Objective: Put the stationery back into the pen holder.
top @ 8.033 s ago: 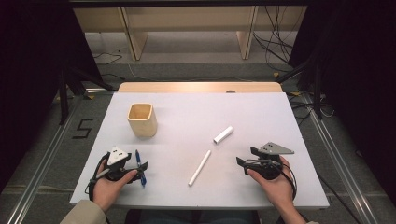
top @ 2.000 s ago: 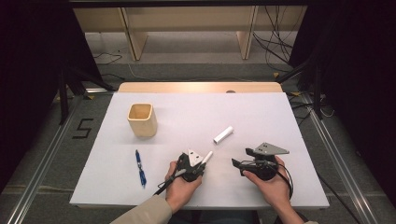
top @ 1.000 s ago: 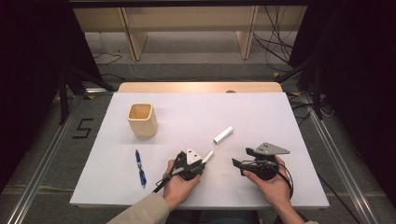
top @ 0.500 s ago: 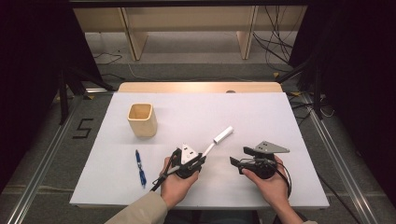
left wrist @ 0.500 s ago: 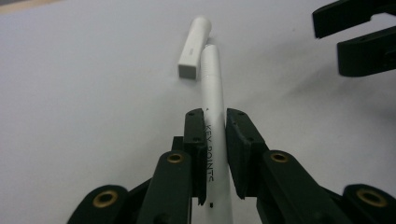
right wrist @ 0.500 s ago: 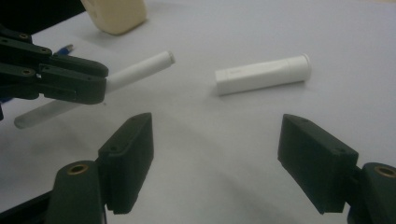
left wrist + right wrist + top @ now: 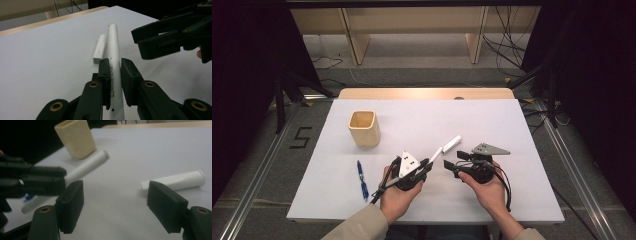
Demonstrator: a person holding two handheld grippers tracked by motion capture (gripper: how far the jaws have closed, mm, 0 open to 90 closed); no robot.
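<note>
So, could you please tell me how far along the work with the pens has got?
Done: the left gripper is shut on the white pen and holds it off the table. In hand: the right gripper, jaws apart and just narrowing, faces the pen's tip. Left: the white cap and blue pen lie on the table, outside the wooden cup.

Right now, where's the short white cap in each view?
High view: white cap lies on the table right of centre, just beyond the tip of the white pen.
Left gripper view: cap lies upper centre, left of the pen held in the left gripper.
Right gripper view: cap at right, above the right-hand jaw.
Shared landmark: the white pen.
</note>
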